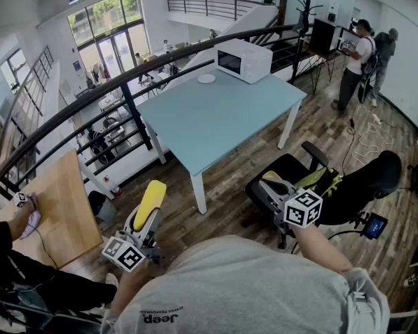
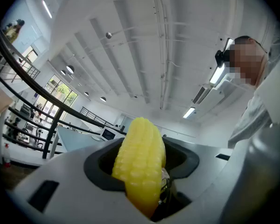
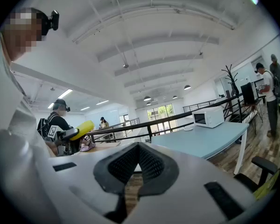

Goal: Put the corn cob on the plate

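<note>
At the far left a pale wooden desk (image 1: 64, 207) stands against a black metal railing (image 1: 125, 89), and a person's hand (image 1: 24, 211) rests at the desk's edge.

Just right of it, the left gripper (image 1: 146, 223), white with a marker cube at its base, pinches a yellow, knobbly corn cob (image 1: 151, 199) by its lower end. In the left gripper view the cob fills the dark recess between the two jaws, with its tip sticking up and forward past them. The cob is in the air over the wood-plank floor (image 1: 230, 193), short of the table's near corner.

Further on, a light blue rectangular table (image 1: 216, 120) with white legs carries a small white round plate (image 1: 206, 78) near its far edge. A white microwave oven (image 1: 244, 60) stands just to the right of the plate. The cob is well apart from the plate.

To the right, the right gripper (image 1: 269, 182) has its jaws drawn together with nothing between them; only a sliver of floor shows through. Beneath it sits a black office chair (image 1: 355, 186) with a yellow-green item on the seat. Two people (image 1: 366, 58) stand at the far right.
</note>
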Demonstrator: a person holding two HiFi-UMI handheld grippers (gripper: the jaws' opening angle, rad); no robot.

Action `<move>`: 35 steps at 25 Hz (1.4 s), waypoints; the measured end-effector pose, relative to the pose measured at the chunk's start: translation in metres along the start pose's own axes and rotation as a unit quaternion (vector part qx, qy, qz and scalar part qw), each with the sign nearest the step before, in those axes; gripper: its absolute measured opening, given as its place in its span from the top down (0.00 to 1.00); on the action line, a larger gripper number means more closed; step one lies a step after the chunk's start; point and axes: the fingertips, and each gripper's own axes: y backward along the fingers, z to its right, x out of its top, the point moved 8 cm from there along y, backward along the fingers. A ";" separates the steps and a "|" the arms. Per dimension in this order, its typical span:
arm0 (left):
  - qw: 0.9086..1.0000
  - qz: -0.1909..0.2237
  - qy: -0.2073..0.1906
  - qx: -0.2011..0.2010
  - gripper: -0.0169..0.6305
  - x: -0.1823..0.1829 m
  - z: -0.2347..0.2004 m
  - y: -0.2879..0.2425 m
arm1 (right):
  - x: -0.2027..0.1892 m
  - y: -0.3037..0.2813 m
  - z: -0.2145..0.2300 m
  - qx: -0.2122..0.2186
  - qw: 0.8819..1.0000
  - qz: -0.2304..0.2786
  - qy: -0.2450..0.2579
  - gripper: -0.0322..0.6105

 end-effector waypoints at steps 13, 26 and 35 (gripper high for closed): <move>1.000 -0.004 -0.008 0.007 0.62 -0.014 0.039 -0.038 | 0.013 0.026 0.042 0.008 1.000 0.009 0.005 0.93; 1.000 -0.016 -0.001 0.021 0.62 -0.043 0.093 -0.093 | 0.027 0.031 0.086 0.040 0.998 0.021 0.037 0.92; 0.999 -0.029 0.008 0.014 0.62 -0.046 0.059 -0.125 | 0.018 -0.009 0.108 0.044 0.999 0.011 0.029 0.92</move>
